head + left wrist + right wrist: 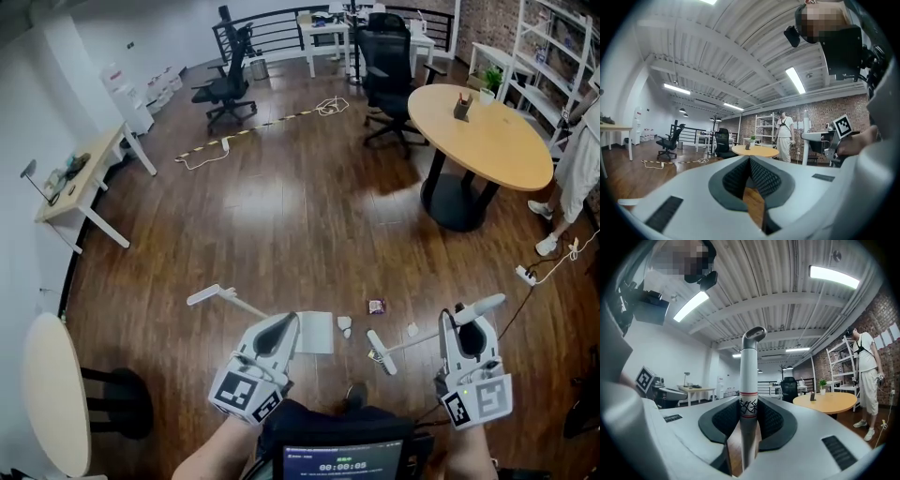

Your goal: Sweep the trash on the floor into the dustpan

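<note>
The right claw (461,328) is pinched on the white handle of the broom (412,342). In the right gripper view, the handle (749,376) stands upright between the dark pads (771,420), its hooked end above them and a band of black marks at the grip. In the head view the broom slants across the floor (281,216), from its tip near the right claw down to the narrow brush head (380,352) at the left.

The left claw (284,326) is pressed together on nothing. The left gripper view shows its pads (761,176) meeting along a line, with only wooden floor in the gap below. This claw hangs just beside the left edge of the white dustpan (315,333), which lies flat on the floor. The dustpan's long handle (211,296) slants away to the left.

The trash lies between the dustpan and the broom:
- a white scrap (345,323) just right of the pan
- a dark wrapper (377,307) a little farther off
- a small pale bit (412,329) near the broom handle

A round wooden counter (487,141) stands well apart at the upper right, and a person (577,169) stands beside it.
</note>
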